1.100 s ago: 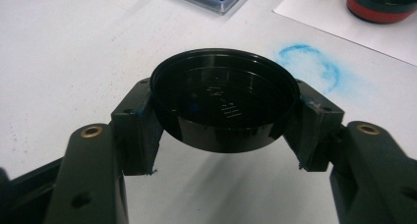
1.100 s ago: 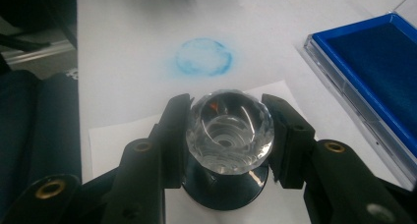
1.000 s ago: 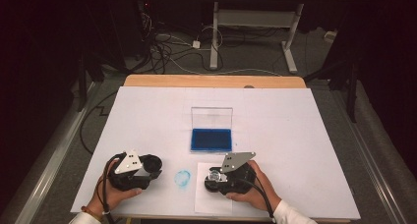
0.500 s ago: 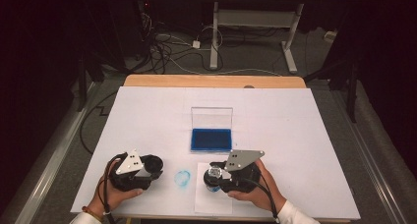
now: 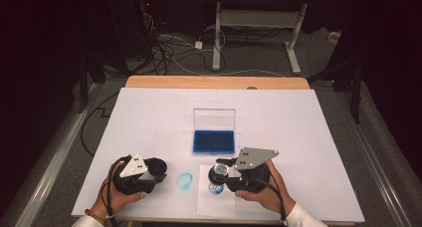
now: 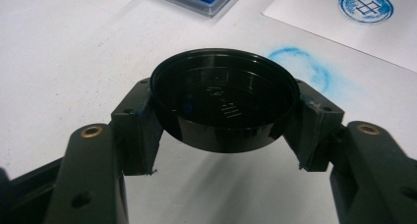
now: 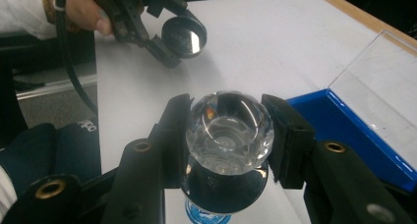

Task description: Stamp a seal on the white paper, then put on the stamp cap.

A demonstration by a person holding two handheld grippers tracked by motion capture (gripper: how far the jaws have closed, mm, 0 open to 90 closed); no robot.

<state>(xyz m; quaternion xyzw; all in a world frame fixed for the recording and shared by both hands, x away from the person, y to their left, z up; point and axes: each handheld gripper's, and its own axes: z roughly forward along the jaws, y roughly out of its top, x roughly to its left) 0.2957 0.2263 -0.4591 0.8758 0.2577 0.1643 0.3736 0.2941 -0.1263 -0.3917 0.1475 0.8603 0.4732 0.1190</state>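
Gripping a crystal-handled stamp [image 7: 227, 135], right fingers [image 7: 172, 130] (left's [image 6: 135, 128] clamp a black lid [image 6: 223, 98])

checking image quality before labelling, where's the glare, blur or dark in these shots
High view: the floor beyond the white table is nearly black. Left gripper view: the black cap has a glossy sheen and the near tongs are soft. Right gripper view: the clear stamp knob throws reflections; the ink pad lid glares.

My left gripper [image 6: 221, 150] pinches a glossy black plastic cap [image 6: 224, 103]. My right gripper [image 7: 228, 140] clamps a clear faceted glassy stamp knob [image 7: 228, 130], shiny base. Matt white paper sheet [image 5: 216, 207], smooth white table cover [image 5: 298, 137], clear plastic ink pad lid [image 5: 214, 120].
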